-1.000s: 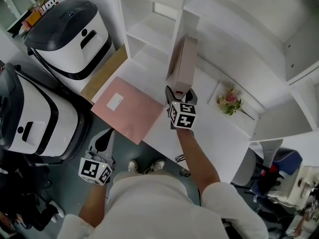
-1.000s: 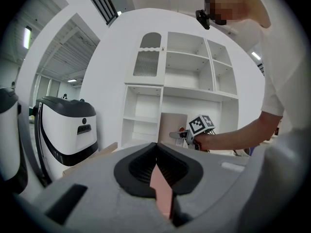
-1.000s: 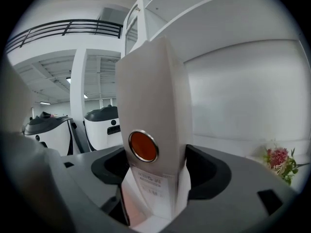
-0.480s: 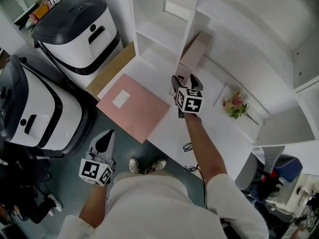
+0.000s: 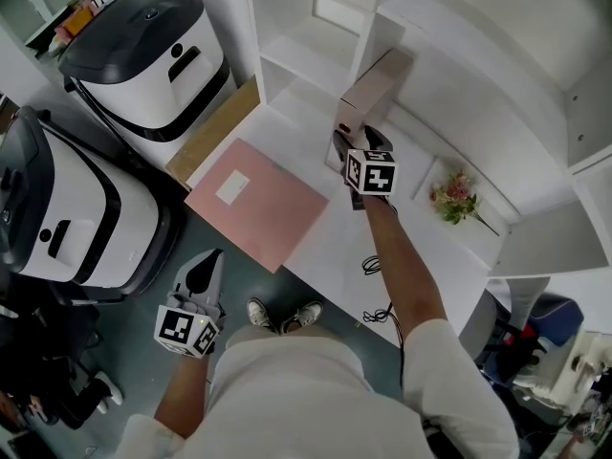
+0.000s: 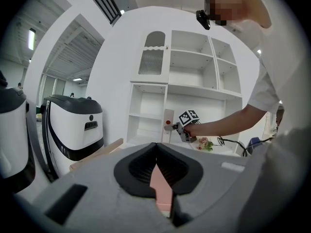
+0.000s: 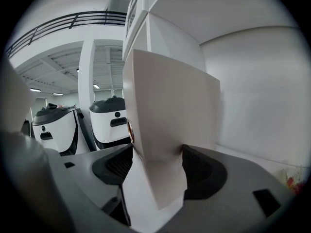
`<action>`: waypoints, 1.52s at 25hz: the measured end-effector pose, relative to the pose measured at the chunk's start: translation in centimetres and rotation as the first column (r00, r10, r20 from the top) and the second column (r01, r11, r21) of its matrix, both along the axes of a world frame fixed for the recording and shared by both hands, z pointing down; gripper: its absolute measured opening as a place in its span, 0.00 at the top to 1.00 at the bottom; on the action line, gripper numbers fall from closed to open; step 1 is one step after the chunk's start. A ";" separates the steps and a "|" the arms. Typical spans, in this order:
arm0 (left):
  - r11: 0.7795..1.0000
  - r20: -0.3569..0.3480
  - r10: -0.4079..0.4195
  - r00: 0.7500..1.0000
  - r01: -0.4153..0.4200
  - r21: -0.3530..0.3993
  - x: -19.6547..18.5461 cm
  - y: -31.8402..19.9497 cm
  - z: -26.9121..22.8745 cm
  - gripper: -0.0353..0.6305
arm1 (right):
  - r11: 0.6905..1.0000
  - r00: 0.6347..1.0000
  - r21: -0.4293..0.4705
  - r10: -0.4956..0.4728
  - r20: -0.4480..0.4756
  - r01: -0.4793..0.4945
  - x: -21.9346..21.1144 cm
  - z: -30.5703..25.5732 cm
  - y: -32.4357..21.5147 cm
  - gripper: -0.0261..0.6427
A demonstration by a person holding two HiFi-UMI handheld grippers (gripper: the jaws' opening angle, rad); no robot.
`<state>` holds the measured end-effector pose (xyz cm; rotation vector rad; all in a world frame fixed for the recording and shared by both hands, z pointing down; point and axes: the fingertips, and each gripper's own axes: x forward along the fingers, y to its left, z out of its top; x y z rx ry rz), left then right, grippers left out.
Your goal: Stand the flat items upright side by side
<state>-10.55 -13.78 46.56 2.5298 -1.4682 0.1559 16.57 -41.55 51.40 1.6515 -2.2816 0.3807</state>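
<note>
Two flat items show in the head view. A pink folder point(image 5: 258, 204) lies flat on the white desk point(image 5: 402, 247). A beige flat box point(image 5: 375, 89) is held on edge and tilted, close to the shelf divider point(image 5: 371, 36).

Only the right gripper view shows the grip. The right gripper point(image 5: 358, 142) has the box's lower edge between its pads, which press on both faces, and the jaws have just been closing.

The left gripper view shows the box from the front, with an orange dot point(image 6: 169, 128) on its narrow side. It also shows the left gripper's point(image 5: 207, 264) jaws meeting at the tips with nothing gripped.

Since a second ago the box has been carried deeper, away from the folder's far corner and toward the shelf unit point(image 5: 296, 55).

The right arm stretches forward over the desk. The left hand hangs low off the desk's front edge, near the folder's near corner but apart from it.
</note>
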 end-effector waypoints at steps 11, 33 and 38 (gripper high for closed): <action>0.999 -0.025 -0.048 0.999 0.048 0.000 -2.8 0.9 0.5 0.92 | 0.996 1.000 -0.087 -0.009 -0.009 0.008 1.8 0.1 -2.6 0.47; 0.985 -0.024 0.169 0.985 -0.169 0.022 -5.1 -0.1 0.1 0.92 | 0.991 0.991 -0.082 0.111 0.070 -0.105 2.0 -1.8 4.2 0.55; 0.966 -0.067 0.256 0.964 -0.253 0.058 -4.0 -1.3 -0.5 0.92 | 0.995 0.984 -0.082 0.071 0.161 -0.058 0.6 -1.6 12.1 0.77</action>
